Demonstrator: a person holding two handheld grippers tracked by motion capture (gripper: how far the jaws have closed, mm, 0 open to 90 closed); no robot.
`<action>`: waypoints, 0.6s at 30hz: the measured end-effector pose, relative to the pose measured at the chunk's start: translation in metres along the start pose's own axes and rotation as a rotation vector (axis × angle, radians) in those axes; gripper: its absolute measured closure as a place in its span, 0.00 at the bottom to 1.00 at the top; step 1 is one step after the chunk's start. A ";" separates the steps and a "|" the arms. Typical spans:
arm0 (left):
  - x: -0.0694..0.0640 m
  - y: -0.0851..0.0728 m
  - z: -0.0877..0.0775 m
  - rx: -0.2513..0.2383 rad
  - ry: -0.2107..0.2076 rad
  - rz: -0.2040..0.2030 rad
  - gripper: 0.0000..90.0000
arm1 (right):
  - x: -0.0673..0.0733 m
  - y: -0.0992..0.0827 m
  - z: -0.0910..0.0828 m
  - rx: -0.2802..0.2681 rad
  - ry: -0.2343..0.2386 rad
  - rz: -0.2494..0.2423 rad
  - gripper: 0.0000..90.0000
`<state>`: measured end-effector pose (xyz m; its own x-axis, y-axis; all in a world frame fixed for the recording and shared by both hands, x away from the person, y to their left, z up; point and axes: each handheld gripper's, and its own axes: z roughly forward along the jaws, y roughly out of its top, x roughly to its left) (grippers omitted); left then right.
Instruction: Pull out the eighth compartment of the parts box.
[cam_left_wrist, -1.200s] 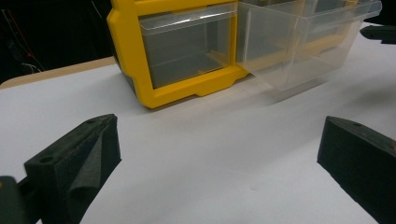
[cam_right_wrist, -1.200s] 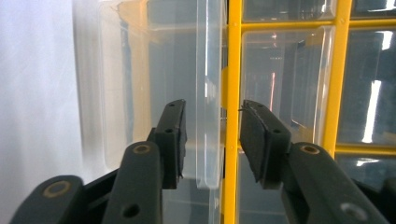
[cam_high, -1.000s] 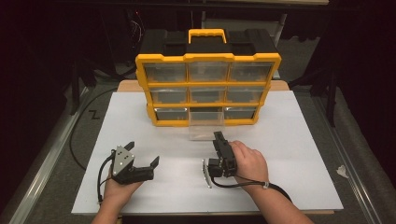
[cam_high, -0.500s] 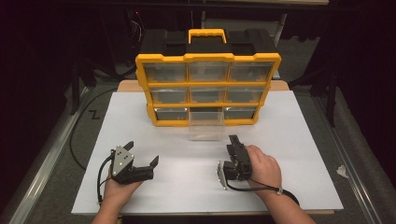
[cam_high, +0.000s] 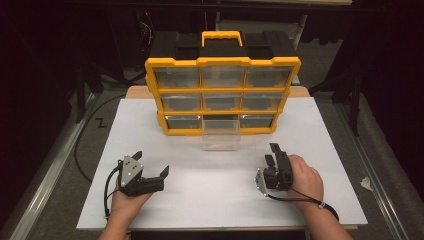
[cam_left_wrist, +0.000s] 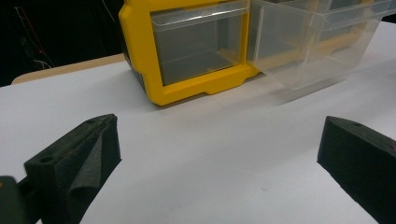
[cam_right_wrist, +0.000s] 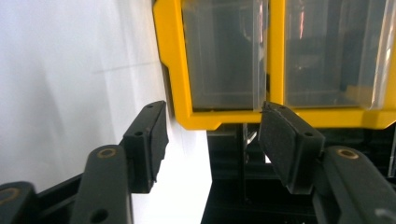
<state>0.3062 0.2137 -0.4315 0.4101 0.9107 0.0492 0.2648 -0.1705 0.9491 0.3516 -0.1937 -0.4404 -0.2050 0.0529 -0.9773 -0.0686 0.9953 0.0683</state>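
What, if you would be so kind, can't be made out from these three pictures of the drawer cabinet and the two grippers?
- Drawer contents: in the high view the cabinet's clear fronts are too small and glary to tell.
- Pulled-out drawer: the left gripper view's top edge cuts off its rim.
- Left gripper: the hand hides its handle in the high view.
- Right gripper: its view is rolled sideways, so the table's far side is cut off.

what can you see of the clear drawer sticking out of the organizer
The clear drawer is a see-through plastic bin, boxy, and looks empty. It belongs to the bottom row's middle slot of the yellow-and-black organizer and is pulled well forward, its front end out over the white tabletop; whether it rests on the surface or hangs just above cannot be told. The left gripper view shows it jutting past the neighbouring closed drawer. Neither hand-held gripper touches it.
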 end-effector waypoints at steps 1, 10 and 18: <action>0.000 0.000 0.000 0.001 0.000 0.000 0.00 | 0.000 0.000 0.001 -0.002 0.009 0.002 0.46; -0.001 -0.001 -0.001 0.002 -0.005 0.001 0.00 | 0.005 0.008 -0.002 -0.027 0.049 -0.037 0.28; 0.000 -0.001 -0.002 -0.003 -0.011 -0.005 0.00 | 0.007 0.008 -0.003 -0.014 0.051 -0.033 0.17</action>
<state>0.3043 0.2145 -0.4314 0.4180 0.9075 0.0415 0.2639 -0.1650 0.9503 0.3463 -0.1858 -0.4463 -0.2519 0.0152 -0.9676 -0.0895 0.9952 0.0390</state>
